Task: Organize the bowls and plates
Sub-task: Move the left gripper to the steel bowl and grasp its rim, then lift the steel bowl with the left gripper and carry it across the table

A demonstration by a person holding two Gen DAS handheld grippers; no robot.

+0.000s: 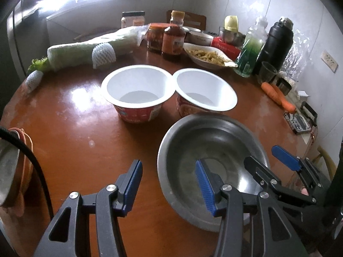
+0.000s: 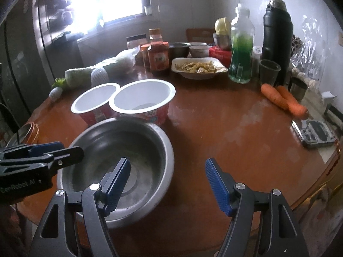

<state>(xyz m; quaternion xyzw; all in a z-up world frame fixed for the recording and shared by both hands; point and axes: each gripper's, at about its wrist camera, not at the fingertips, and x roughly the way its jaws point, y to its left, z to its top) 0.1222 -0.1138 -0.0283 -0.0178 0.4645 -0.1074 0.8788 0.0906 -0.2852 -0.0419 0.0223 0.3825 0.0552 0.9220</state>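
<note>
A steel bowl (image 1: 214,150) (image 2: 120,150) sits empty at the near edge of the round wooden table (image 1: 70,132). Behind it stand two empty red paper noodle bowls with white insides, side by side and touching (image 1: 137,90) (image 1: 205,90) (image 2: 94,98) (image 2: 143,98). My left gripper (image 1: 169,184) is open, straddling the steel bowl's left rim. My right gripper (image 2: 167,184) is open, straddling its right rim; it also shows in the left wrist view (image 1: 265,160). Neither holds anything.
At the back stand sauce jars (image 1: 173,36), a white plate of food (image 1: 208,55), a green bottle (image 1: 250,49), a black flask (image 1: 274,40), a glass (image 1: 268,71) and wrapped greens (image 1: 85,51). Two carrots (image 2: 283,98) and a metal tray (image 2: 315,132) lie at the right.
</note>
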